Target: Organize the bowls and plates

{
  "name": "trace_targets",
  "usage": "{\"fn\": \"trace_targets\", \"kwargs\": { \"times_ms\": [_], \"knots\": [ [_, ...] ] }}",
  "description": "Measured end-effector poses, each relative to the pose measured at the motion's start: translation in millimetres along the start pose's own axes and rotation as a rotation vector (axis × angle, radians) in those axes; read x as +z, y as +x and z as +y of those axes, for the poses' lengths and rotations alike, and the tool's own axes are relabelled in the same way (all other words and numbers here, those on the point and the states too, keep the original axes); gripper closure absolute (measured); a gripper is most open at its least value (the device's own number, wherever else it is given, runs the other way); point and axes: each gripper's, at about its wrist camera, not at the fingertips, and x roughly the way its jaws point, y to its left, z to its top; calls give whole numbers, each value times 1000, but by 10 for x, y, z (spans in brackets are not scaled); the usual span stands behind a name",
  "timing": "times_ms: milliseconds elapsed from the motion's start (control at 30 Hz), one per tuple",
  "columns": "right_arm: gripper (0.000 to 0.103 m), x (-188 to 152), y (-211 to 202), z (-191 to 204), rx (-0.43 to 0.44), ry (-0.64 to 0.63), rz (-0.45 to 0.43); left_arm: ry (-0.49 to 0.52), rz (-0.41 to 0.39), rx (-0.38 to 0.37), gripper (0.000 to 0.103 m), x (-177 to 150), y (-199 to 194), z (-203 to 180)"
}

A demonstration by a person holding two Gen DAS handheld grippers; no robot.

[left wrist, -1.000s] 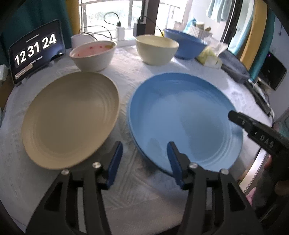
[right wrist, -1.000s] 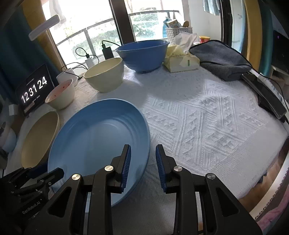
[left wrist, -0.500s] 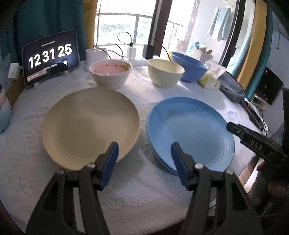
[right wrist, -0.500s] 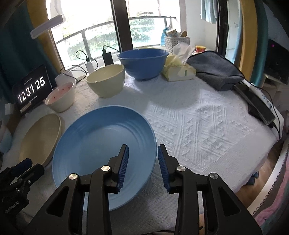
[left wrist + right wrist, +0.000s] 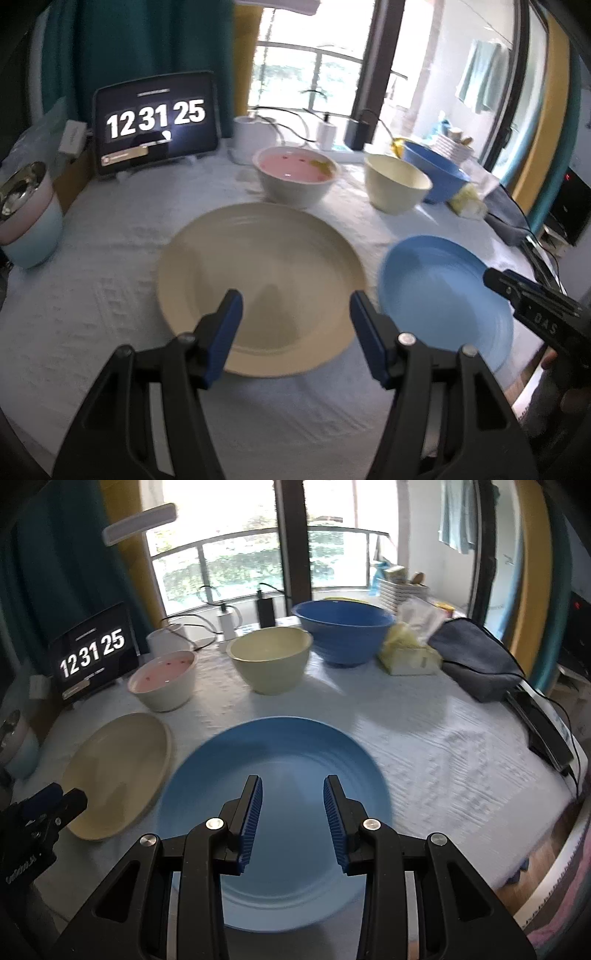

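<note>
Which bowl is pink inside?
The white bowl nearest the clock tablet. The cream bowl and big blue bowl are not pink inside.

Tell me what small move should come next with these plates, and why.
Probably lower the right hand-held gripper to the near rim of the blue plate: its jaws are open and empty above it, and the beige plate lies separately beside it, unstacked.

table: white cloth | on it: beige plate, blue plate, three bowls
</note>
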Motion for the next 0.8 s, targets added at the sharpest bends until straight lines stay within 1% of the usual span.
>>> {"fn": "trace_targets", "kwargs": {
  "times_ms": [400, 567, 800],
  "knots": [
    [66, 122, 181, 525, 61, -88, 13, -65, -16, 88, 41, 78, 110, 553],
    [66, 156, 302, 712, 79, -117, 30, -91, -3, 118, 41, 102, 217, 762],
    [66, 190, 487, 928, 105, -152, 55, -116, 17, 141, 41, 115, 366, 964]
  ]
}}
